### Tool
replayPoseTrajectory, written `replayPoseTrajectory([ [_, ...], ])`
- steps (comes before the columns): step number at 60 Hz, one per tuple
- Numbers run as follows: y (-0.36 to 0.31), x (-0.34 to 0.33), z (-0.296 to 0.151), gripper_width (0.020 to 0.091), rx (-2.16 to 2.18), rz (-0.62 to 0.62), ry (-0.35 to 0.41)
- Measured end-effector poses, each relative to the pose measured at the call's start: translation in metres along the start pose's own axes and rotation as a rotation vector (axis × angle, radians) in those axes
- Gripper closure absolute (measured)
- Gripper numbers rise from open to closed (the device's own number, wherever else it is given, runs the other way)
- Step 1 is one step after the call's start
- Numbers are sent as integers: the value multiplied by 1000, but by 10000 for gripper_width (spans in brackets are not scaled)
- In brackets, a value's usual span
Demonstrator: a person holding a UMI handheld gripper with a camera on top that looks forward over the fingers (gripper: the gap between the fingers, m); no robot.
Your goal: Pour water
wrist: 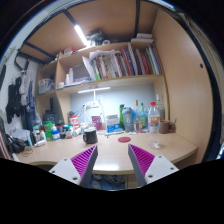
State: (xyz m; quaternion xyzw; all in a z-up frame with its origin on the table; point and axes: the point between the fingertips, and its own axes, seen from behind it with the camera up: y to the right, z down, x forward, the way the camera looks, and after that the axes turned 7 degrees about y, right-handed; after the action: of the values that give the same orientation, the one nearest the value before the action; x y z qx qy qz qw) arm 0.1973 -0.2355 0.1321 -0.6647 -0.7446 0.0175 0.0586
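While the gripper (112,160) was held above a pale wooden desk (150,152), its two magenta-padded fingers (84,158) were spread apart with nothing between them. Clear plastic bottles (140,118) were ranged beyond them, near a round red coaster (124,139), under a lit shelf of books (118,65).

Bottles (140,117) at the back of the tabletop (110,152), bookshelf (110,68) above them, coaster (124,140) just ahead of the tongs (113,160)

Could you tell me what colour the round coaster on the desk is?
Red; the coaster lies just beyond the open gripper, in the gripper view.
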Motion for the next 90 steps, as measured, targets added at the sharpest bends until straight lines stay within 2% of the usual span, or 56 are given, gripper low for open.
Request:
replayPoseTrajectory([
  [24, -25, 6, 15, 307, -114, -68, -41],
  [33, -12, 14, 5, 307, -135, -57, 5],
  [37, 8, 25, -1, 306, -160, -40, 33],
  [54, 161, 120, 17, 310, -158, 144, 3],
  [69, 235, 217, 30, 310, -202, 208, -41],
  [77, 250, 256, 38, 311, -188, 216, -51],
  [81, 254, 274, 39, 338, -200, 209, -39],
  [86, 260, 290, 45, 546, -176, 227, -25],
  [90, 265, 294, 42, 562, -151, 256, 0],
])
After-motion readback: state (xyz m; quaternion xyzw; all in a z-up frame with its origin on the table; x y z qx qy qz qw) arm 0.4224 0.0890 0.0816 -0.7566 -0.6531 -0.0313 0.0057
